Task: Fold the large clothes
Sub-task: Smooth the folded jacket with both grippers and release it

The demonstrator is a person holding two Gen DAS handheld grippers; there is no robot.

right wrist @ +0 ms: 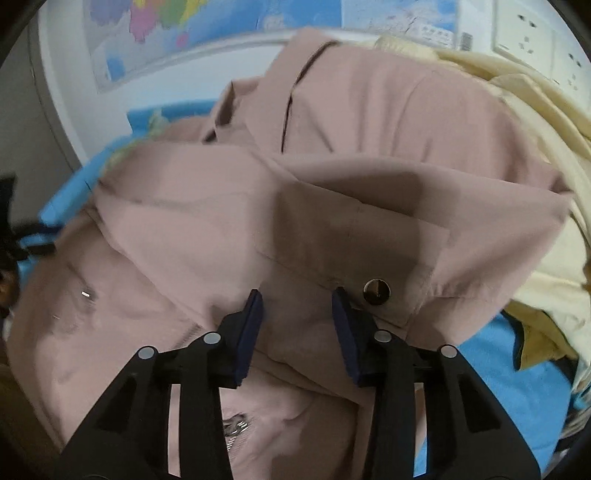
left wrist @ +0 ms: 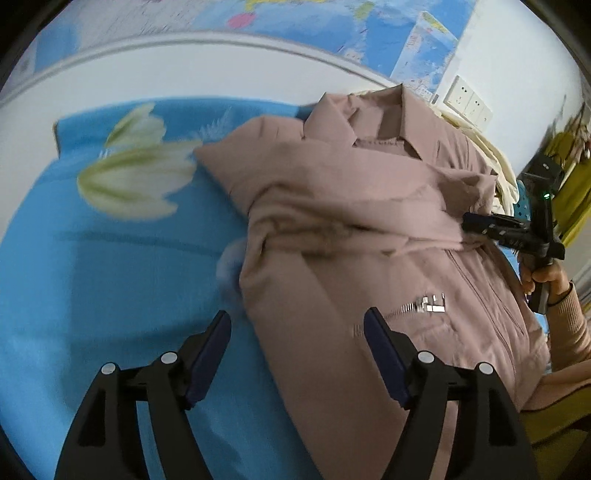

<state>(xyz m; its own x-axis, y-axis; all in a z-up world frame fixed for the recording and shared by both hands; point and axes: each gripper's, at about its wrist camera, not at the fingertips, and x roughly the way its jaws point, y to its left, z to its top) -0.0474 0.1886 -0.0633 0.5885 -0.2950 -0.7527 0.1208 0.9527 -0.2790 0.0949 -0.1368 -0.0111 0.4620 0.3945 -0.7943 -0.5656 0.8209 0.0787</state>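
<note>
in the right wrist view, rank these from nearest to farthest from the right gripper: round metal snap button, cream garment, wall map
1. Round metal snap button on the dusty pink jacket, just right of the right gripper fingers.
2. Cream garment, piled past the jacket's right edge.
3. Wall map, on the wall at upper left, behind everything.

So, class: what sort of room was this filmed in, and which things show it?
Probably a bedroom at home: a pink coat lies on a blue flowered blanket, with maps and wall sockets behind.
</note>
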